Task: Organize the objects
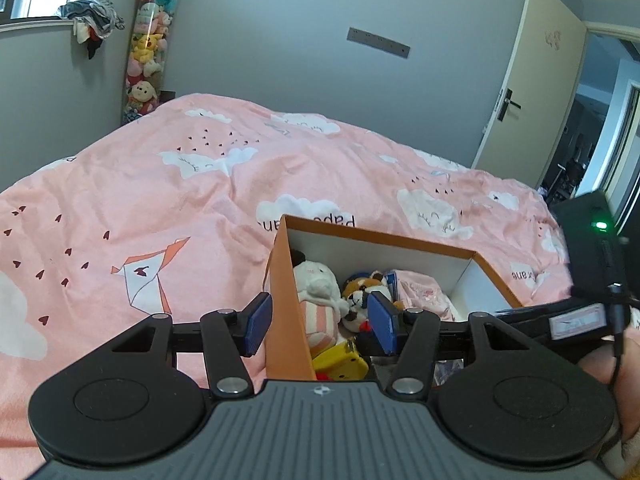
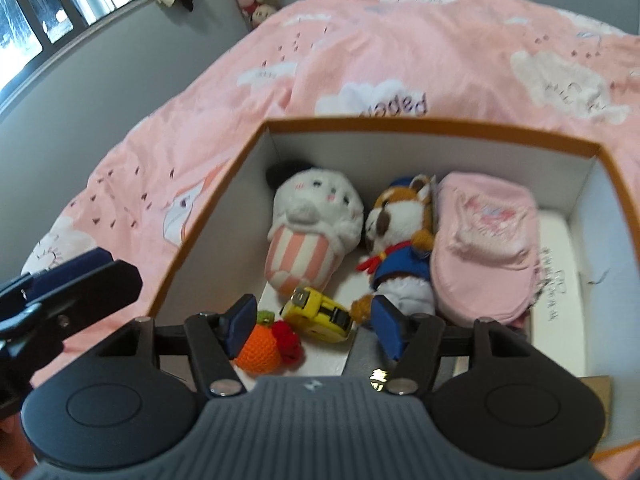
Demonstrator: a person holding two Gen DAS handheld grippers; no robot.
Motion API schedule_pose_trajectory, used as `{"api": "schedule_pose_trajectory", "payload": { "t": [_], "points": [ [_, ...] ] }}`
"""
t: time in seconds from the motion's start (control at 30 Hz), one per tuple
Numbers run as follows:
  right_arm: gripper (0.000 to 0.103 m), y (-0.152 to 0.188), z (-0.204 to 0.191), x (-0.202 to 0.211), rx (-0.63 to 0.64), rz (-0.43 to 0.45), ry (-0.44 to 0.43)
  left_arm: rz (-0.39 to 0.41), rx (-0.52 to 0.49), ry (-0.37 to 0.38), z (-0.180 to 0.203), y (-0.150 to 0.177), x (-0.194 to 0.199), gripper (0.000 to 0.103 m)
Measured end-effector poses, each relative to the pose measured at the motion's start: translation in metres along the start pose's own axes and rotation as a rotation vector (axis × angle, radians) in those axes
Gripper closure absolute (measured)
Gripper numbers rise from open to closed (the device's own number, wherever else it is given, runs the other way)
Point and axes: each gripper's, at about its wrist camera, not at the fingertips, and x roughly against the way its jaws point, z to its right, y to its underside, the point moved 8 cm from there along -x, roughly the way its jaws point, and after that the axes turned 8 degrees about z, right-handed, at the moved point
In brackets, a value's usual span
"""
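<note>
The pink duvet cover [image 2: 400, 52] carries printed words in dark purple letters on its white clouds, all seen upside down — the clearest, just beyond the far rim of the orange box [image 2: 420, 126], reads "paper". Small dark print runs along the box's white inner floor at the right side — too blurred to read.

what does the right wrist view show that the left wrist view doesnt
Only the right wrist view: the crocheted orange with its red piece, and the whole pink cloth bundle. Only the left wrist view: the open door and the tall tube of plush toys. Both: the orange box, popcorn plush, raccoon plush, yellow tape measure.
</note>
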Motion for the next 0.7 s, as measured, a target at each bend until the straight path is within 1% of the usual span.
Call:
{"api": "schedule_pose_trajectory", "payload": {
  "t": [0.13, 0.3, 0.37, 0.47, 0.57, 0.63, 0.7],
  "points": [
    [0.034, -0.007, 0.005, 0.029, 0.018, 0.097, 0.052, 0.058, -0.005, -0.021, 0.007, -0.006, 0.008, 0.04],
    [0.031, -0.012, 0.012, 0.077, 0.042, 0.245, 0.133, 0.123, -0.031, -0.033, 0.022, -0.014, 0.02, 0.04],
    [0.023, -0.012, 0.014, 0.096, 0.054, 0.299, 0.166, 0.157, -0.056, -0.044, 0.028, -0.018, 0.026, 0.04],
    [0.021, -0.01, 0.017, 0.125, 0.076, 0.385, 0.214, 0.207, -0.093, -0.056, 0.038, -0.023, 0.034, 0.04],
    [0.015, -0.005, 0.02, 0.151, 0.088, 0.464, 0.25, 0.233, -0.094, -0.06, 0.047, -0.027, 0.041, 0.04],
    [0.014, -0.001, 0.021, 0.165, 0.096, 0.508, 0.27, 0.246, -0.101, -0.049, 0.053, -0.029, 0.046, 0.04],
    [0.012, 0.003, 0.023, 0.177, 0.102, 0.538, 0.291, 0.258, -0.121, -0.057, 0.059, -0.029, 0.05, 0.04]
  ]
}}
